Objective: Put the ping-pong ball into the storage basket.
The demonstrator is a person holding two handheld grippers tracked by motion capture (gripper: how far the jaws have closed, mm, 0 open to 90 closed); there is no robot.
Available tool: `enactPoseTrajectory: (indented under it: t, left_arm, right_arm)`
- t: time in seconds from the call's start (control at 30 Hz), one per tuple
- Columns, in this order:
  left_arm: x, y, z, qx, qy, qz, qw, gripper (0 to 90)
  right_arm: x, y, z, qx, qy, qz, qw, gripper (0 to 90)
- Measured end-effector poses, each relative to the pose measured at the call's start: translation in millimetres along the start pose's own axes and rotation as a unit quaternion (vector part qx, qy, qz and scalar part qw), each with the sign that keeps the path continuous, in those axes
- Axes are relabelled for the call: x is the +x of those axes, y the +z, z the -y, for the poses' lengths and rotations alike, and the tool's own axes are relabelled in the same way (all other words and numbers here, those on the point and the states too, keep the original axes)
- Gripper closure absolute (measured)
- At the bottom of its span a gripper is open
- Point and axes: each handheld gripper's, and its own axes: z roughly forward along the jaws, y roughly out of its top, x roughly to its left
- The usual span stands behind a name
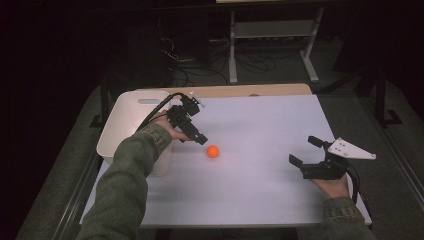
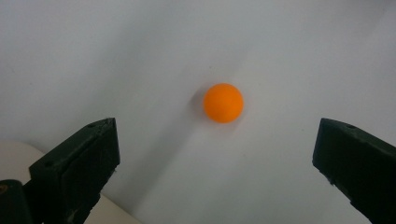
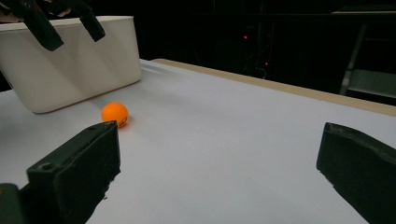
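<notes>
The ball lies on the table, just right of the bin at the table's left edge. The left gripper hangs between bin and ball, above the table. The right gripper is well apart, near the right edge.

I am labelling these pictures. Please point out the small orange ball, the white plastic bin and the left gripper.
small orange ball [image 2: 223, 102], left gripper view, its middle.
white plastic bin [image 3: 70, 65], right gripper view, its side wall.
left gripper [image 1: 196, 137], high view, between its fingertips.
</notes>
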Motion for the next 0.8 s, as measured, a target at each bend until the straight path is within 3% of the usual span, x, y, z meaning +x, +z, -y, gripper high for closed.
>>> enactPoseTrajectory:
  t: [0.8]
  left_arm:
    - [-2.5, 17.3, -6.2, 0.01, -0.001, -0.004, 0.9999, 0.2]
  right_arm:
    - [0.1, 0.4, 0.3, 0.002, -0.001, -0.001, 1.0, 0.0]
